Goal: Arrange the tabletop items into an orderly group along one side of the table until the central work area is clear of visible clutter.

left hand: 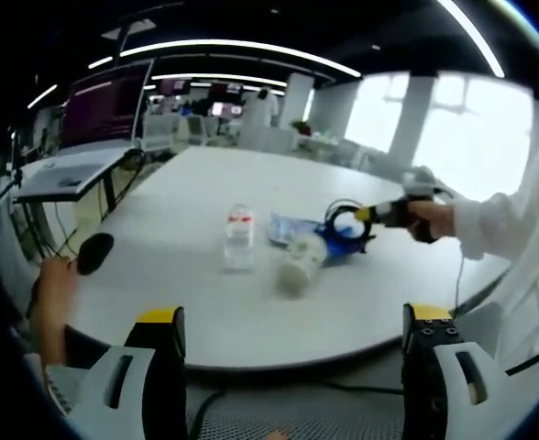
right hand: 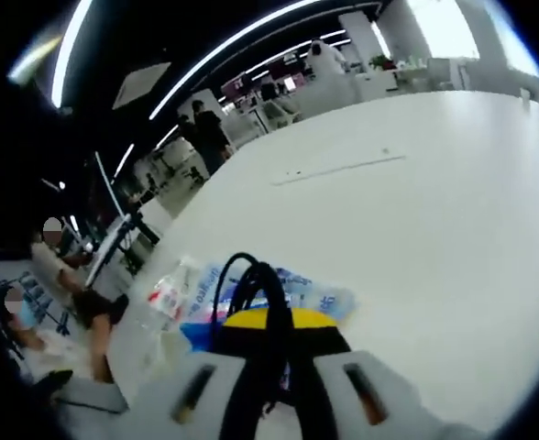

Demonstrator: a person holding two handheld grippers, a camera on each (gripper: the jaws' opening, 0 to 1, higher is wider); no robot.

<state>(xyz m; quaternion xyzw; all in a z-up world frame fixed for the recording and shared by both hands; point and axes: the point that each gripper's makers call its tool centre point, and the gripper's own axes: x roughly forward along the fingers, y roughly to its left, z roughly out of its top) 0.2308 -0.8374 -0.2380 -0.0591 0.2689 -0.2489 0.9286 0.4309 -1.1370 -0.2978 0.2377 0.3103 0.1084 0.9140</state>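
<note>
1. The white tabletop [left hand: 251, 312] is wide and mostly bare; its near rim curves across the left gripper view just beyond the left claw [left hand: 292, 371], and open surface stretches behind the clutter to the far edge.
2. The left claw hangs off the tabletop, short of the near edge, with its jaws spread wide and nothing between them.
3. The clutter sits in a small group near the middle, well in from every edge: a clear bottle [left hand: 239, 238] standing upright with a red-and-white label, a pale cup [left hand: 298, 266] lying on its side just right of it, and a blue packet [left hand: 292, 226] flat behind the cup.
4. A black cable [left hand: 343, 220] loops up at the right end of that group, over something blue beside the packet.
5. The right claw [left hand: 366, 215] comes in from the right side of the left gripper view, held by a hand [left hand: 432, 218] in a white sleeve, its yellow tip at the cable loop.
6. In the right gripper view the right claw [right hand: 269, 353] has its jaws drawn close together around the cable [right hand: 251, 293], which runs down between them.
7. There the packet [right hand: 302, 293] lies just past the jaws, the bottle [right hand: 170, 295] to its left, and bare tabletop [right hand: 434, 211] extends far ahead and to the right.
8. A dark object [left hand: 93, 253] lies near the tabletop's left edge, well apart from the group, beside a person's arm [left hand: 54, 307].
</note>
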